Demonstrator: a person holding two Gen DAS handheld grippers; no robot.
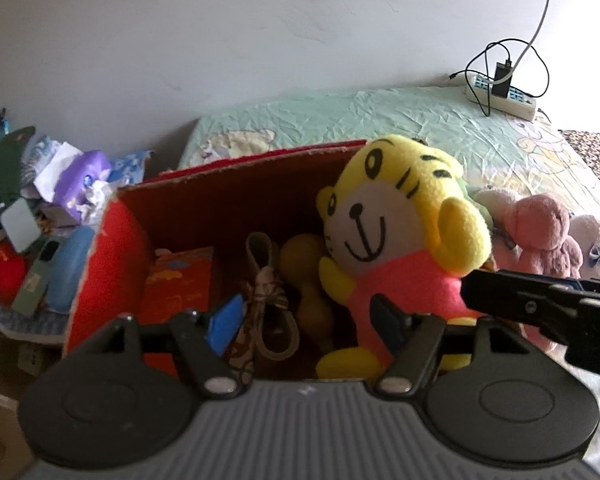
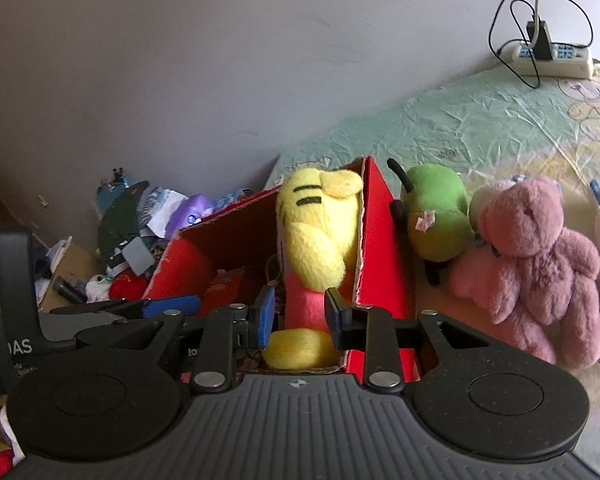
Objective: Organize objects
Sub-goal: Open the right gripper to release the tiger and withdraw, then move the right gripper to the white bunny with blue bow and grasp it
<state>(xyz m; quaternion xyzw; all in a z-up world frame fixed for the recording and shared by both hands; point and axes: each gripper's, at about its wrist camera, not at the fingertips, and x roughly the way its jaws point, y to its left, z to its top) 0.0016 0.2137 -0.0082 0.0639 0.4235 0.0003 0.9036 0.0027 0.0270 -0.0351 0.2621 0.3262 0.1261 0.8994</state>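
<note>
R fingers (image 2: 267, 316) sit either side of the tiger plush (image 2: 316, 236), around its pink body low down, pads look just touching or a hair off. Can't tell if I'm actually clamped or just released, so calling R grip state unknown. L fingers (image 1: 224, 322) are spread wide w/ nothing between them, hovering over the near edge of the red box (image 1: 112, 248).

Tiger is in the box, upright against the R wall, head poking above the rim, one yellow foot at the near-R corner. Also in there: a beige shoe (image 1: 268, 304), a yellowish rounded thing behind it (can't ID), a red packet (image 1: 180, 284) on the L side.

Still out on the bed sheet (image 2: 480, 120), R of the box: green plush (image 2: 436, 212) touching the box's outer wall, pink bear (image 2: 536, 252) next to it, something pale at frame edge. My guess: tiger's the current placement, those are next.

Risks as I see them:
- If R is still gripping and I pull back, tiger comes out w/ me or drags the box wall.
- Tiger's tall and top-heavy, leaning on a cardboard wall; could flop over the rim toward the green plush.
- R gripper (image 2: 298, 318) is right beside the box's R wall; a sideways move clips it and shifts the box.
- L gripper (image 1: 306, 320) and R are close together in L view; collision risk if both move at once.
- Power strip (image 2: 552, 56) cables are well apart, no concern.
</note>
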